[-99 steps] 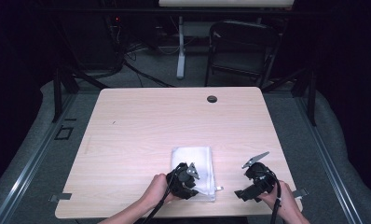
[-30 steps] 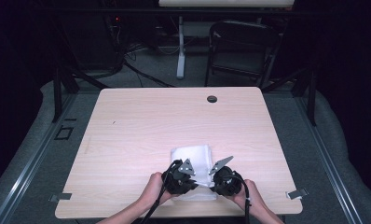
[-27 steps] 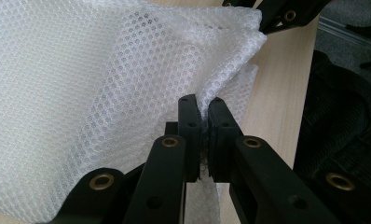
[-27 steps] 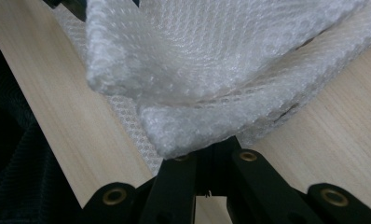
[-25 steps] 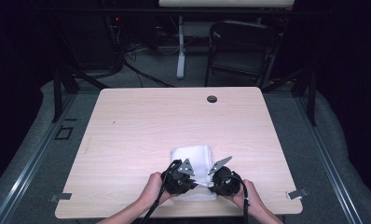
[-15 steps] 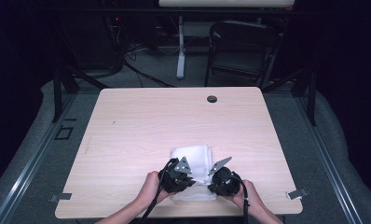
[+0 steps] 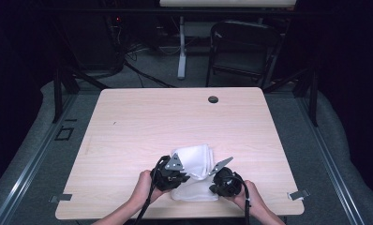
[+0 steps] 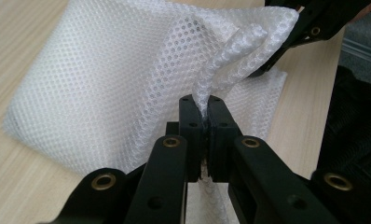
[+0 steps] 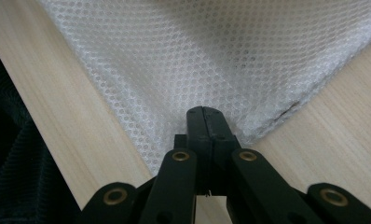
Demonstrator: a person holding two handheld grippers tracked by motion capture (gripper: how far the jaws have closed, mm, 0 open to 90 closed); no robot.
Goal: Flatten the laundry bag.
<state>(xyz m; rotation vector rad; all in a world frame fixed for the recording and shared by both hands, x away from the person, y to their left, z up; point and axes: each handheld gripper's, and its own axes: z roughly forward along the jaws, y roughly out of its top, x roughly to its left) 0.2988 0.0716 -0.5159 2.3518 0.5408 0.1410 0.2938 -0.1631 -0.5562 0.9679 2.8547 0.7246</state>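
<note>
A white mesh bag (image 7: 197, 156) lies near the front edge of the wooden table (image 7: 175, 117). My left gripper (image 7: 185, 177) is shut on a raised fold of the mesh bag (image 8: 127, 79), with the fabric pinched between the fingertips (image 8: 191, 114). My right gripper (image 7: 213, 180) is shut on the near edge of the bag (image 9: 211, 51), low against the tabletop. In the left gripper view the right gripper (image 8: 309, 28) grips the far corner of the same lifted fold. Both hands sit close together at the bag's near side.
A round cable hole (image 7: 213, 99) sits at the table's far edge. A folding chair (image 7: 243, 47) and a stand stand behind the table. Metal clips (image 7: 298, 194) hold the front corners. Bare wood stretches left and beyond the bag.
The right gripper came in from the table's right side to the bag and shut on it. Since then the left gripper has risen slightly, lifting the mesh fold.
</note>
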